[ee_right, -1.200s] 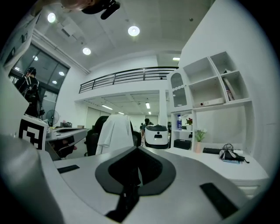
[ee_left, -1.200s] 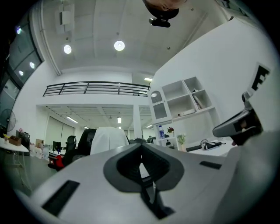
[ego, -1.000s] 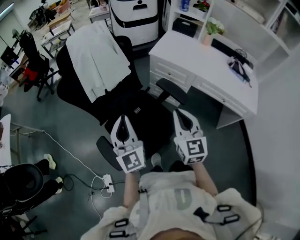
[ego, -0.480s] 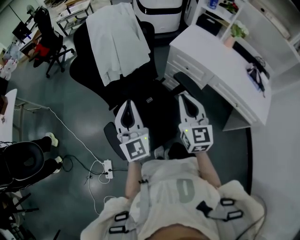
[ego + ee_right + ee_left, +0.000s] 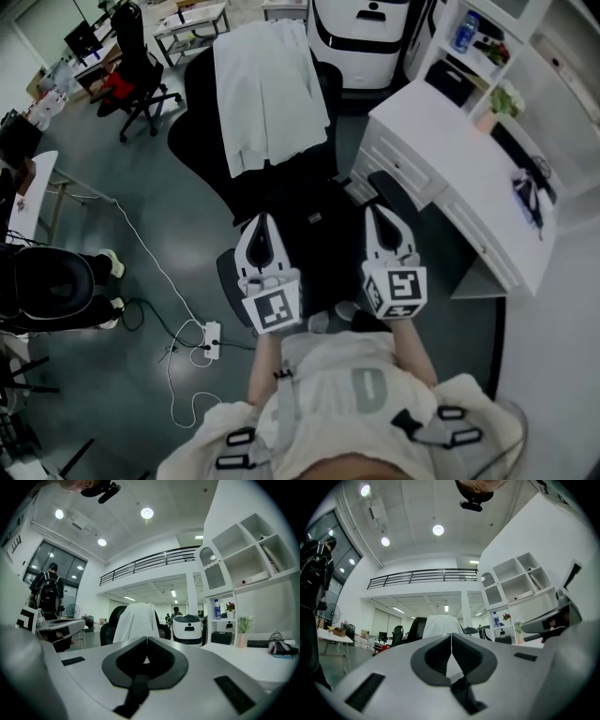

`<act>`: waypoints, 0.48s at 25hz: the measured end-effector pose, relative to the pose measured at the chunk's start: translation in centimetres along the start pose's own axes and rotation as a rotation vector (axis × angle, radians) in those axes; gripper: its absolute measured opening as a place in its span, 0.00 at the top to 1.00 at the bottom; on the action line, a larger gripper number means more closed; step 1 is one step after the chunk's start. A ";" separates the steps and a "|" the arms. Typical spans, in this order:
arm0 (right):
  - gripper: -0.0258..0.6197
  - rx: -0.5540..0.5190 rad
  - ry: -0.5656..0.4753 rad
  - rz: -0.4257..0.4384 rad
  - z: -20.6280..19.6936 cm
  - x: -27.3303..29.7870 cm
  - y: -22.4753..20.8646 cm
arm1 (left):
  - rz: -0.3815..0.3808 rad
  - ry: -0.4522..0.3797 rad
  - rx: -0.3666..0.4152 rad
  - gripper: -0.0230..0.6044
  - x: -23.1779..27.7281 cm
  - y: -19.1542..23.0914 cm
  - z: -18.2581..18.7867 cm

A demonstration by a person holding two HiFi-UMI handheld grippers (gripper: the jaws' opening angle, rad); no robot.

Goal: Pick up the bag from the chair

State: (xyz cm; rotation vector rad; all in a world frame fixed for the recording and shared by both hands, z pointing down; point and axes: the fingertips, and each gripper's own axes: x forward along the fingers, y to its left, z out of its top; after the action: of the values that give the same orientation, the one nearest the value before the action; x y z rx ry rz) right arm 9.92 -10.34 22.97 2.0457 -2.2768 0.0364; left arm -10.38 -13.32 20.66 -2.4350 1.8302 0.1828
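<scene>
A black office chair (image 5: 225, 150) stands in front of me with a white garment (image 5: 267, 89) draped over its backrest. On its seat lies a black bag (image 5: 314, 239) with a small pale tag; its outline is hard to tell from the dark seat. My left gripper (image 5: 262, 223) and right gripper (image 5: 377, 214) hover side by side above the seat, both shut with nothing between the jaws. The left gripper (image 5: 451, 634) in its own view faces the chair and the white garment (image 5: 440, 623). The right gripper (image 5: 146, 639) faces the same garment (image 5: 136, 620).
A white desk (image 5: 450, 178) with drawers stands close to the chair's right, with white shelves behind it. A white machine (image 5: 366, 37) is beyond the chair. A power strip (image 5: 211, 339) and its cable lie on the floor at left. Other black chairs (image 5: 141, 70) stand farther left.
The chair and desk have slid right and lower in the head view, so the chair shows more fully. Both grippers stay shut, side by side over the seat.
</scene>
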 end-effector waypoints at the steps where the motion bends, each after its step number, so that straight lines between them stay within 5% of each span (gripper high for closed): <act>1: 0.95 0.004 -0.007 0.007 0.1 0.1 -0.1 | 0.012 0.002 0.002 0.95 -0.1 0.1 0.0; 12: 0.95 0.040 -0.062 0.023 1.3 1.4 -5.8 | 0.096 0.004 0.044 0.95 0.9 -2.7 1.1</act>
State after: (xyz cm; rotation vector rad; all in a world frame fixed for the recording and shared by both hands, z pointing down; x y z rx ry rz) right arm 15.43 -12.42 21.53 2.0686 -2.3543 0.0197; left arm -7.55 -13.28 19.44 -2.3221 1.9329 0.1432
